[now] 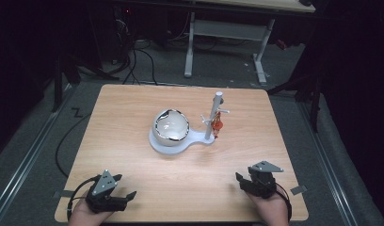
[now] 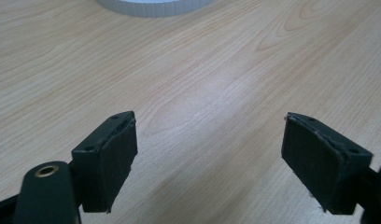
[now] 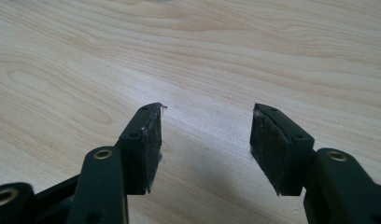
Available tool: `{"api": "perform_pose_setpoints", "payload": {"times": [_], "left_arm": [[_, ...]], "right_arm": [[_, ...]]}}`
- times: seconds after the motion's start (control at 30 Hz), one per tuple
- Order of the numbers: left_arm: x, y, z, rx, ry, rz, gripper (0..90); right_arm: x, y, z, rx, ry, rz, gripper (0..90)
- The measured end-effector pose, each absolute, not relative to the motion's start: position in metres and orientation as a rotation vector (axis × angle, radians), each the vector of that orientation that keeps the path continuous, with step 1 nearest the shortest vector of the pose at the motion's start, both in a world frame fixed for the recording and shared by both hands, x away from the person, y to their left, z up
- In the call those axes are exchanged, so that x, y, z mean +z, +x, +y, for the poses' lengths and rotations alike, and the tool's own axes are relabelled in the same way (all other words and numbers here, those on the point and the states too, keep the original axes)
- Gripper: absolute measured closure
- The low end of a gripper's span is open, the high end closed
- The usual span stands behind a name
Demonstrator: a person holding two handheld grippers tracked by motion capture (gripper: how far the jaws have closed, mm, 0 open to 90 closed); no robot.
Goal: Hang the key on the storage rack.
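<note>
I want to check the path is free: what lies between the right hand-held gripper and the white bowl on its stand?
Bare wooden table lies between the right hand-held gripper and the bowl, as the high view shows.

A light wooden surface (image 1: 133, 122) with a pale grain is placed on a grey floor (image 1: 171, 70). The room around it is kept very dark, and the light is concentrated on the wood. Behind it, a second desk (image 1: 256, 4) is carried by white metal legs (image 1: 189, 47). Black cables (image 1: 138, 61) are laid on the floor, and metal rails (image 1: 25, 160) are seen along both sides.
</note>
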State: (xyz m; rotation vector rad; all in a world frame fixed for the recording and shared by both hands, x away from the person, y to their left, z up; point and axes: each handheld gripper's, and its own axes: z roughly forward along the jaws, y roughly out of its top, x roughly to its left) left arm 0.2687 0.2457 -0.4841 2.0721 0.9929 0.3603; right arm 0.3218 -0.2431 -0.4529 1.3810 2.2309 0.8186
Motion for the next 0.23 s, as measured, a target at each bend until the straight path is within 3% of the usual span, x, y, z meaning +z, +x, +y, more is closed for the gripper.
{"api": "perform_pose_setpoints", "payload": {"times": [0.23], "left_arm": [[-0.4832, 0.2699, 0.2439, 0.354, 2.075, 0.978, 19.1]], "right_arm": [[-0.458, 0.3223, -0.2408, 0.814, 1.389, 2.271, 43.9]]}}
